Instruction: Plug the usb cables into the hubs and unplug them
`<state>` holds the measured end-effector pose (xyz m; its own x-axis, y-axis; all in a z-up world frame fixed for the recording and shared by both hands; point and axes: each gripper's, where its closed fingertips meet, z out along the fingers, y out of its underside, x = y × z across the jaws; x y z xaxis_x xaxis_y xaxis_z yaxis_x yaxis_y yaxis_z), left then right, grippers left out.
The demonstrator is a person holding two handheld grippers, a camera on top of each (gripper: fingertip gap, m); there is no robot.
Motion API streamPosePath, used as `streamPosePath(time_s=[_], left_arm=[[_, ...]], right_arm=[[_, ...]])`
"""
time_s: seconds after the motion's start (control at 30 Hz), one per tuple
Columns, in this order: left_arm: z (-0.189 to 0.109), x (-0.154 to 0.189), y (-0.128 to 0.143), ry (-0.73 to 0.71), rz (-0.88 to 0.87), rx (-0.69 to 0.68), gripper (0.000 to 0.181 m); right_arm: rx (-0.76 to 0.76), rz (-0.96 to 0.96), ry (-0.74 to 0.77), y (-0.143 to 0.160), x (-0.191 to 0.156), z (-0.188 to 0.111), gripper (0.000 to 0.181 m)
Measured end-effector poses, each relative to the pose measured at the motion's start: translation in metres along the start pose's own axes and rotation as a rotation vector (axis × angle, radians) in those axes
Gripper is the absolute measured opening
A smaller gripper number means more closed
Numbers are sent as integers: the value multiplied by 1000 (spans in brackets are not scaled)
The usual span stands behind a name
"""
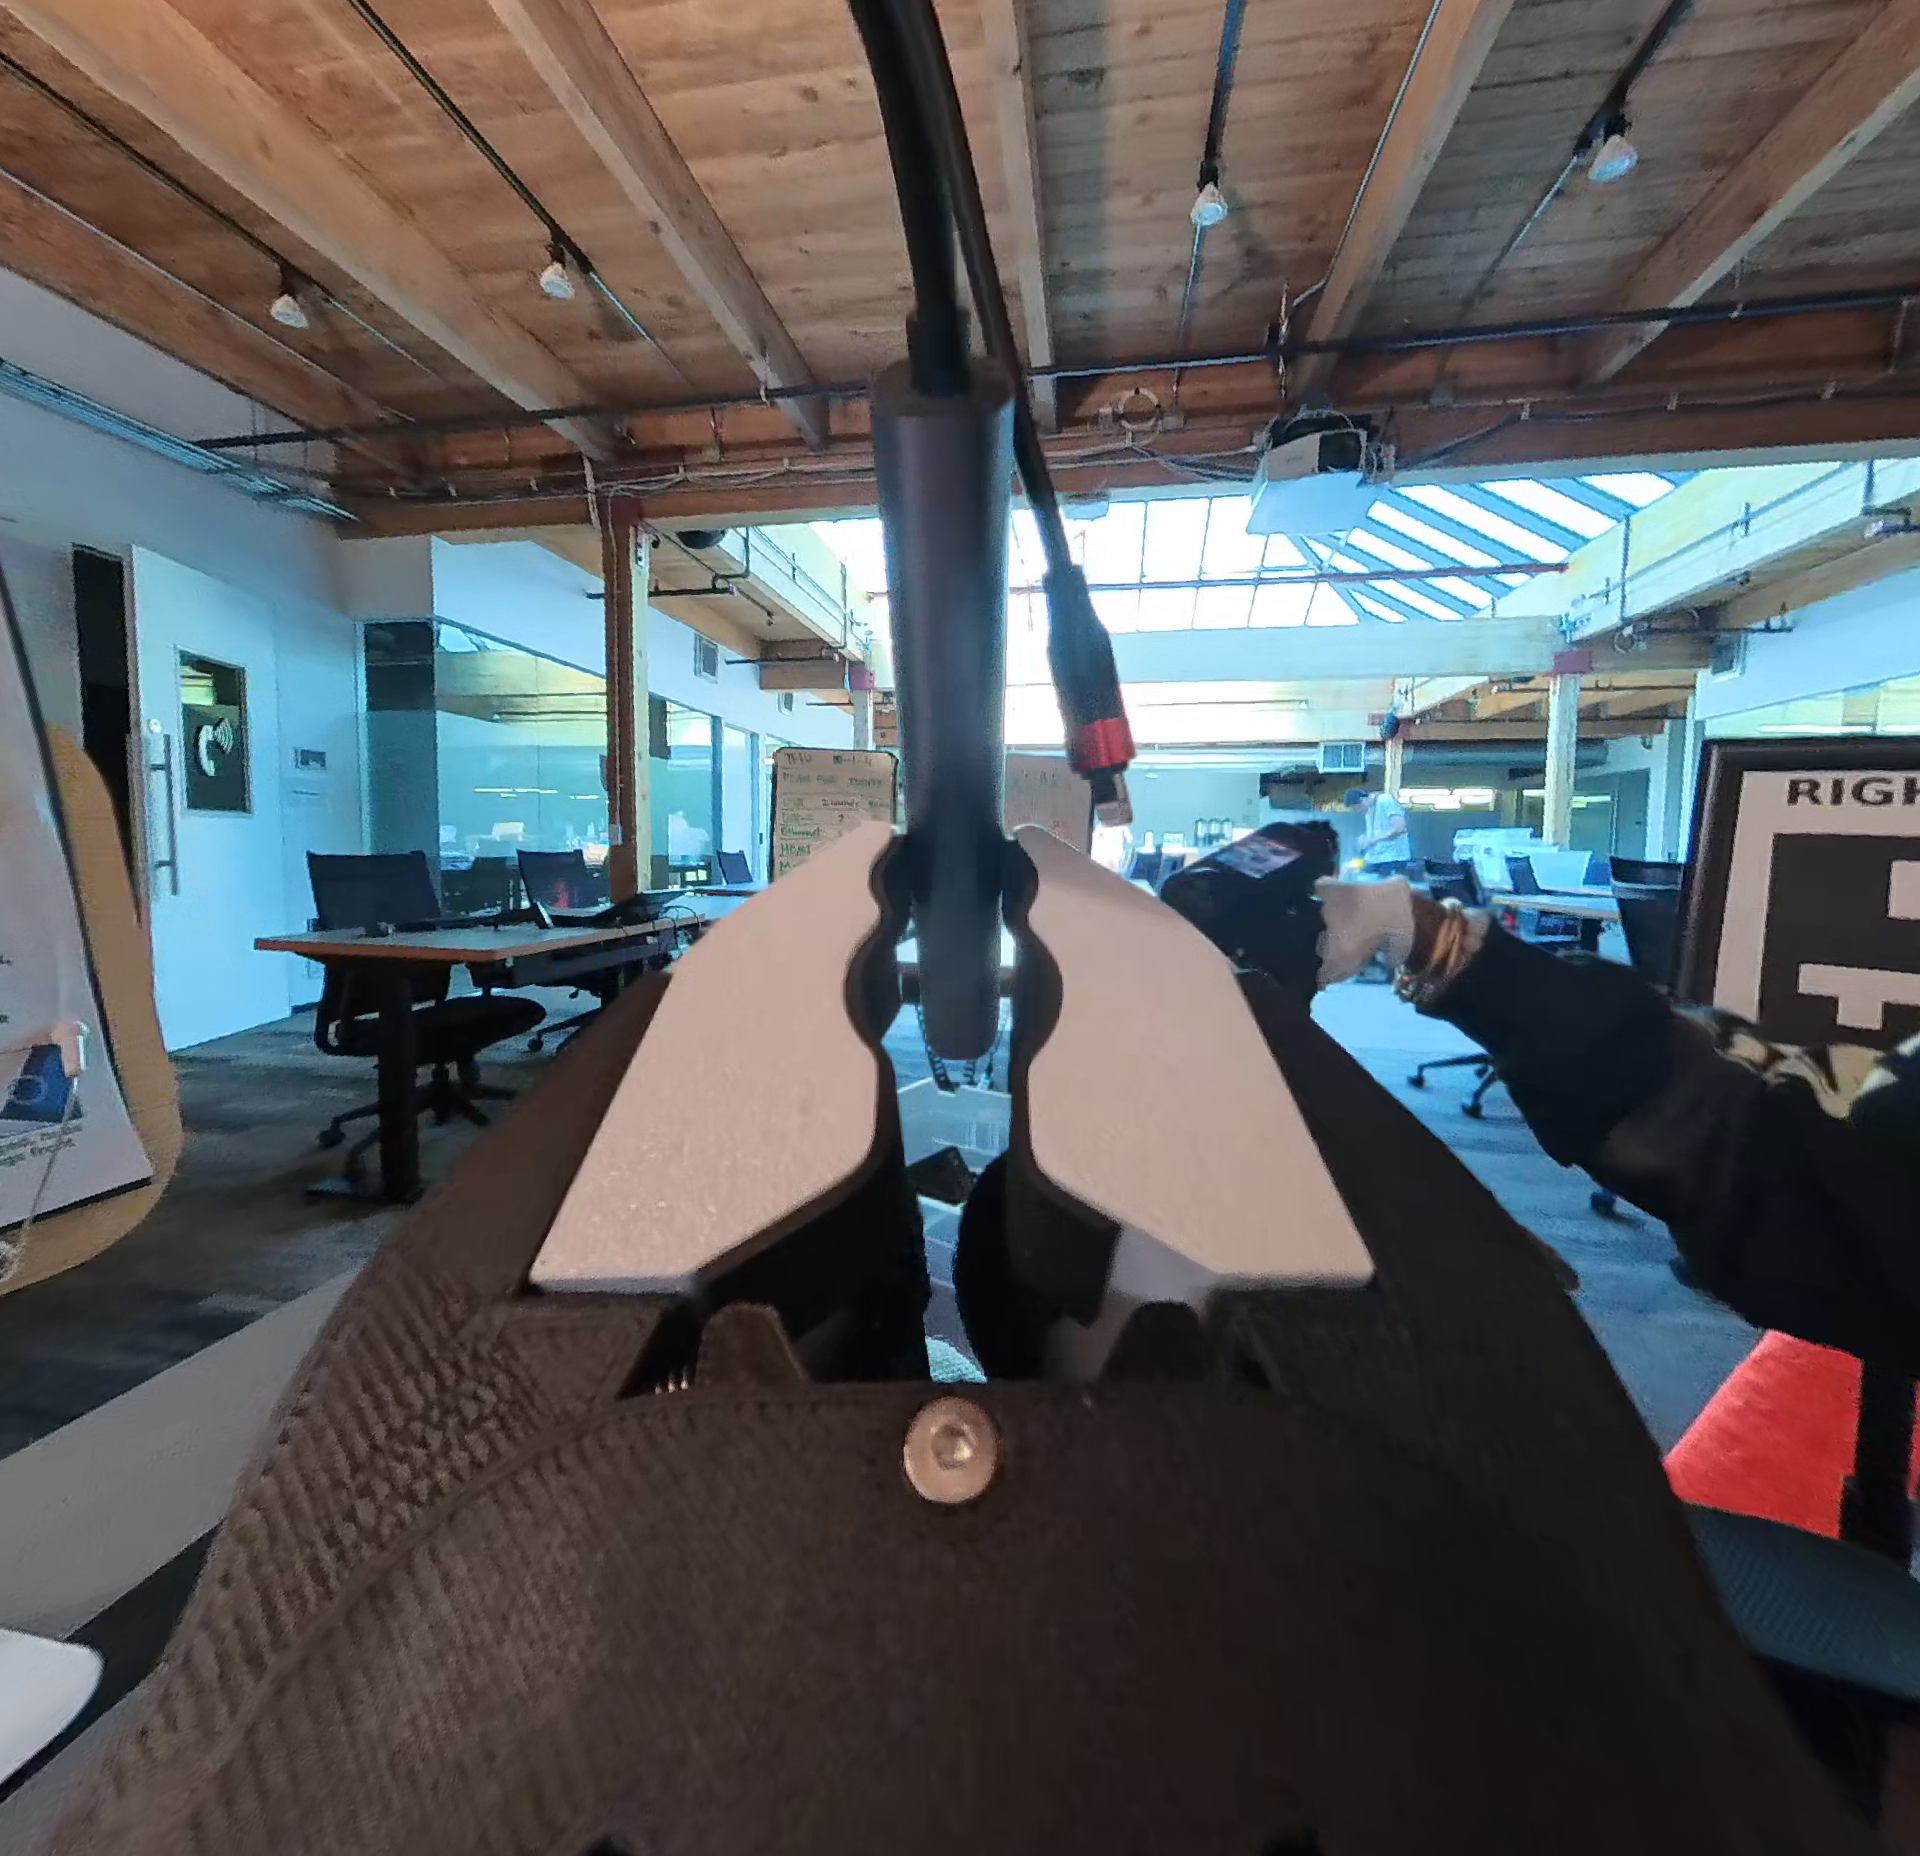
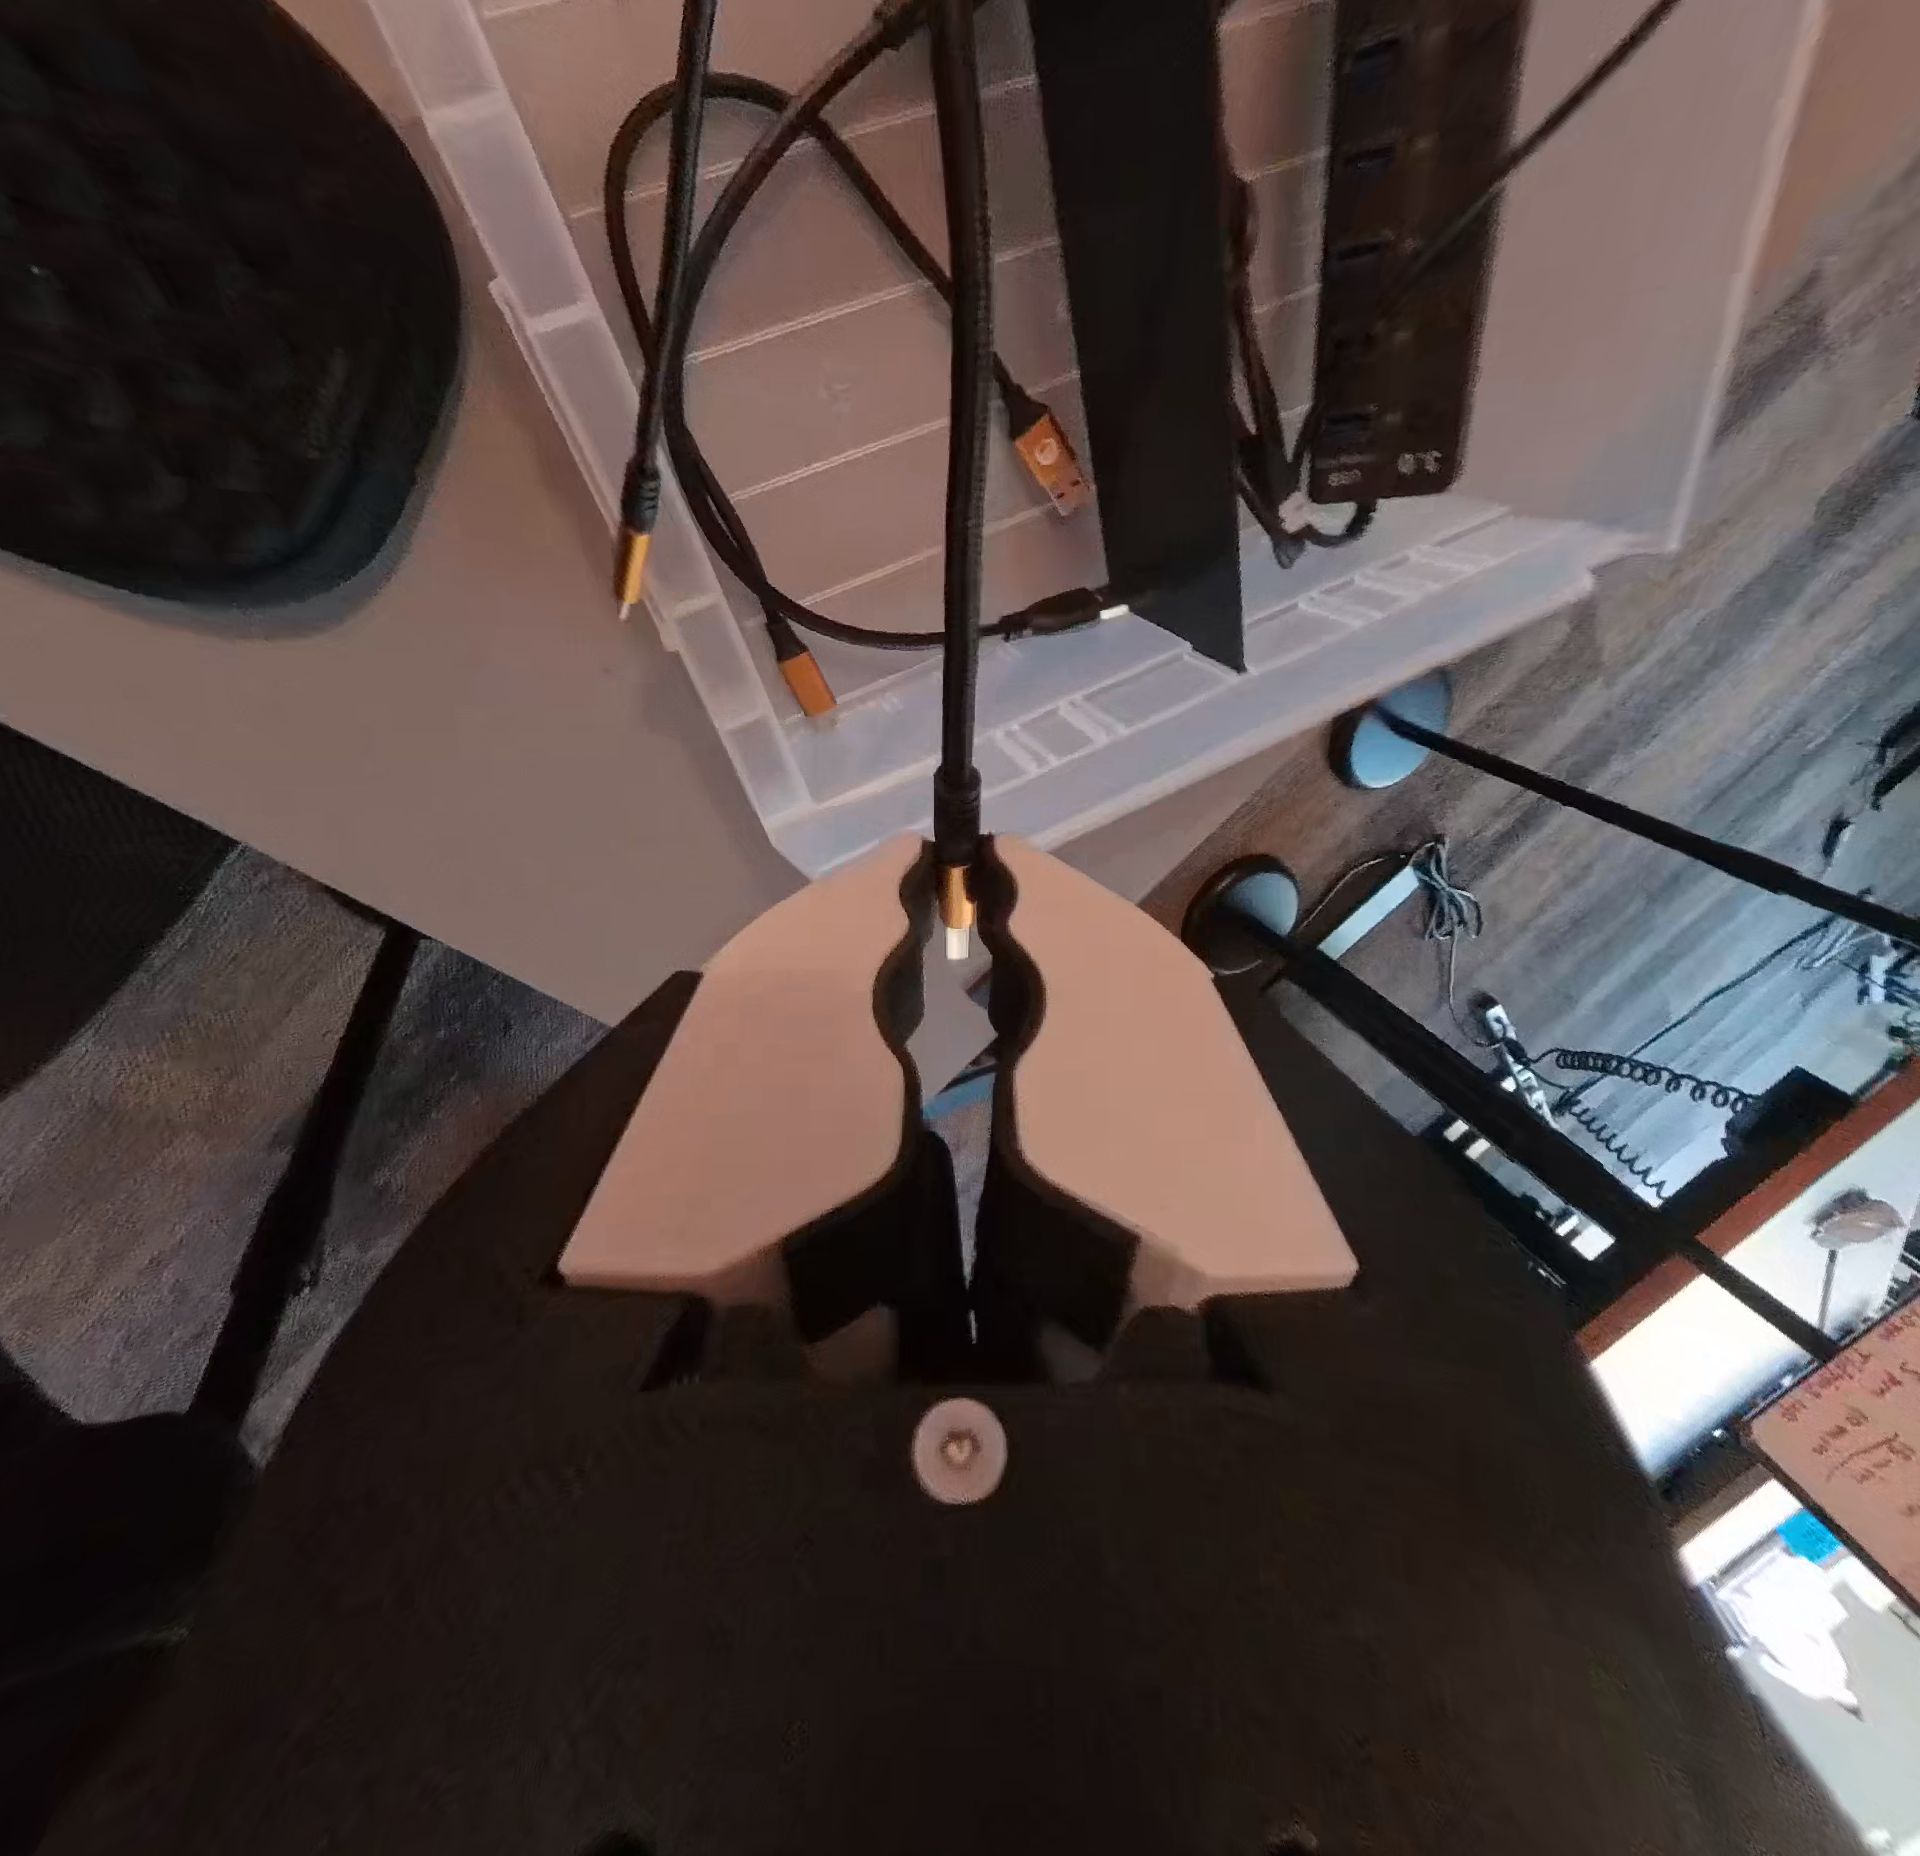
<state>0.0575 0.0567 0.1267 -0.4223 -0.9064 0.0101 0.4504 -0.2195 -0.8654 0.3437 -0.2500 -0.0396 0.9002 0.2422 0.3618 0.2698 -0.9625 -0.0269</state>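
Daylit, skylight glare, fisheye edges, slight blur

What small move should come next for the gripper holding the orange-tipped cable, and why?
Probably bring the right gripper, shut on the black braided cable's orange plug, toward the slim grey metal hub clamped upright in the left gripper. Plug and hub are each held but apart, so alignment likely comes before insertion.
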Motion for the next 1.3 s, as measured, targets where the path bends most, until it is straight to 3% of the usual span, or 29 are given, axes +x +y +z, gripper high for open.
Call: streamPosePath(time_s=[0.13,0.2,0.3,0.43,0.63,0.73,0.8,0.93,1.0,1.07,1.13,1.3], left_arm=[[3,3,6,2,35,-43,16],[4,4,7,9,38,-50,16],[4,4,8,11,33,-50,16],[3,1,9,4,27,-49,16],[3,2,8,7,32,-48,16],[4,2,8,9,28,-52,16],[4,2,10,9,21,-57,16],[5,-1,17,9,3,-79,16],[5,-2,21,5,-2,-89,16],[6,-2,24,8,-5,-96,16],[6,-2,24,9,-7,-97,16],[6,-1,24,16,-8,-95,16]], right_arm=[[-88,-45,-42,-20,2,34,7],[-123,-42,18,-26,17,47,7],[-123,-49,133,-32,48,47,7],[-215,-195,133,-28,60,54,6],[-322,-271,-179,-21,15,103,7],[-361,-240,-208,-17,8,125,7],[-337,-190,-225,-21,4,135,10],[-273,-80,-222,-27,7,131,45],[-169,-30,-207,-39,9,123,55],[-8,-27,-209,-60,5,115,52],[108,-66,-257,-75,-13,114,29],[95,-109,-336,-72,-46,140,25]])
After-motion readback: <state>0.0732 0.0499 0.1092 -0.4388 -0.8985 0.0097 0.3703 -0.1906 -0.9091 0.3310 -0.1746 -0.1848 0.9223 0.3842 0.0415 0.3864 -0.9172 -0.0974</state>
